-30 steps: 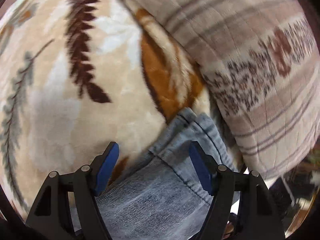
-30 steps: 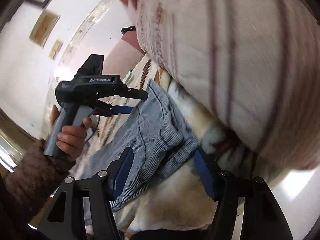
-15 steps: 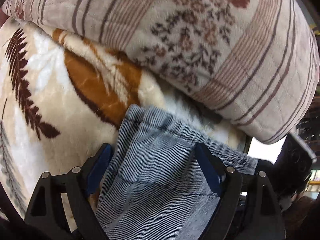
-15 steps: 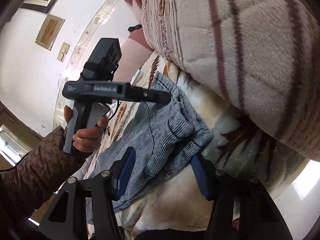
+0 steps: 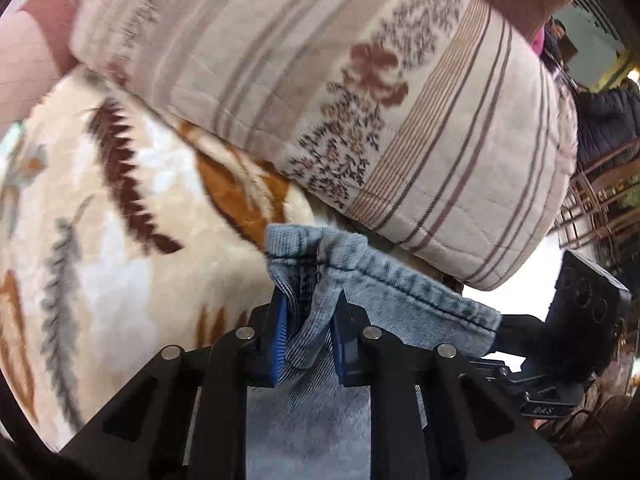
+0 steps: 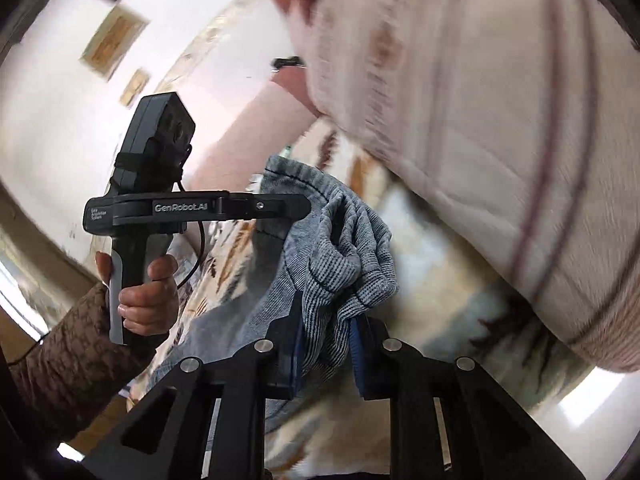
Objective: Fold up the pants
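Light blue denim pants (image 5: 392,292) lie on a cream leaf-patterned blanket (image 5: 100,240). My left gripper (image 5: 308,320) is shut on one corner of the pants' edge, which bunches between the blue pads. My right gripper (image 6: 326,340) is shut on the other corner of the pants (image 6: 340,248), and the cloth is lifted a little off the blanket (image 6: 440,280). The left gripper (image 6: 296,206) also shows in the right wrist view, held in a hand, clamped on the pants' far corner.
A big quilted striped pillow or duvet (image 5: 360,100) lies on the blanket just beyond the pants and also fills the right wrist view's upper right (image 6: 500,100). A pink headboard (image 5: 28,52) is at the far left. Wooden chairs (image 5: 600,208) stand at right.
Both grippers have closed on the pants' edge; half a second ago both were open around it. The cloth now bunches in the jaws and is raised slightly.
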{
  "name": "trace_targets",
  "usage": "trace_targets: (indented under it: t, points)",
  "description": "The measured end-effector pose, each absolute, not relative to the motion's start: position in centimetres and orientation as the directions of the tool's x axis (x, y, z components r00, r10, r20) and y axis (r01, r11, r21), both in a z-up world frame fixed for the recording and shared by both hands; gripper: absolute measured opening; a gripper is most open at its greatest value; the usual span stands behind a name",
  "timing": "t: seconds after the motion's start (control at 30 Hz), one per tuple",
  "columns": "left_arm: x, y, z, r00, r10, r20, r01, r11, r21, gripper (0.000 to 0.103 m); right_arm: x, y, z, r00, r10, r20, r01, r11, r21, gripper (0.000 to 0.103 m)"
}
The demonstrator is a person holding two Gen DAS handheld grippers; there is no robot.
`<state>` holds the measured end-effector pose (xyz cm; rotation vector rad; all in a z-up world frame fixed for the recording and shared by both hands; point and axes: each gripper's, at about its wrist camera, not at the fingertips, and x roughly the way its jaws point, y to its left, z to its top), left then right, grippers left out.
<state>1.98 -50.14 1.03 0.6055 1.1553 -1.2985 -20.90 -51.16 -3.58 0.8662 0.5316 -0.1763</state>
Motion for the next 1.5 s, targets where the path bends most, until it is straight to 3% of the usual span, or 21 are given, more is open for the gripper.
trace_targets:
  t: [0.2, 0.47, 0.57, 0.63, 0.8, 0.83, 0.9, 0.97, 1.0, 1.17, 1.3, 1.5]
  points:
    - [5.4, -40.4, 3.8, -0.084, -0.454, -0.887, 0.900, 0.348, -0.263, 0.014, -19.0, -46.3, 0.8, 0.845, 0.082, -0.529, 0.275, 0.781, 0.560, 0.019]
    - [9.6, -28.7, -1.3, -0.057, -0.385, -0.921, 0.755, 0.587, -0.292, 0.017, -13.1, -35.4, 0.7, 0.730, 0.267, -0.629, 0.069, 0.887, 0.457, 0.024]
    - [9.9, -23.9, -3.7, -0.049, -0.342, -0.938, 0.670, 0.685, -0.285, 0.018, -11.1, -30.9, -0.8, 0.642, 0.348, -0.684, -0.013, 0.896, 0.443, 0.037]
    - [10.0, -20.7, -4.9, -0.052, -0.322, -0.945, 0.602, 0.745, -0.287, 0.018, -10.3, -28.6, -1.6, 0.591, 0.352, -0.726, -0.046, 0.913, 0.405, 0.052]
    - [10.0, -14.6, -5.5, -0.056, -0.402, -0.914, 0.417, 0.822, -0.387, 0.019, -10.9, -25.8, -1.0, 0.531, 0.363, -0.765, -0.110, 0.925, 0.363, 0.054]
    - [9.9, -13.8, -5.4, -0.056, -0.435, -0.899, 0.382, 0.822, -0.422, 0.021, -11.2, -26.0, -0.4, 0.544, 0.361, -0.757, -0.108, 0.925, 0.364, 0.059]
    - [9.6, -13.4, -4.9, -0.049, -0.483, -0.874, 0.347, 0.813, -0.468, 0.038, -12.4, -27.6, 0.8, 0.588, 0.368, -0.720, -0.078, 0.912, 0.402, 0.066]
    - [9.2, -14.2, -4.6, -0.032, -0.508, -0.861, 0.342, 0.804, -0.487, 0.053, -12.7, -31.5, 1.7, 0.643, 0.347, -0.682, 0.017, 0.884, 0.466, 0.068]
    - [9.1, -14.8, -4.5, -0.030, -0.515, -0.857, 0.343, 0.800, -0.493, 0.055, -12.5, -33.3, 1.7, 0.660, 0.331, -0.674, 0.066, 0.868, 0.491, 0.069]
    - [9.5, -17.9, -5.5, -0.070, -0.531, -0.844, 0.290, 0.799, -0.527, 0.055, -10.0, -41.6, 0.3, 0.701, 0.277, -0.658, 0.264, 0.756, 0.599, 0.070]
    - [10.1, -18.0, -6.5, -0.098, -0.591, -0.801, 0.155, 0.786, -0.599, 0.055, -5.9, -44.1, -2.3, 0.675, 0.313, -0.668, 0.308, 0.703, 0.641, 0.069]
    - [8.9, -17.4, -5.7, -0.123, -0.641, -0.758, 0.140, 0.745, -0.653, 0.055, -1.8, -44.4, -6.6, 0.600, 0.369, -0.710, 0.353, 0.674, 0.649, 0.058]
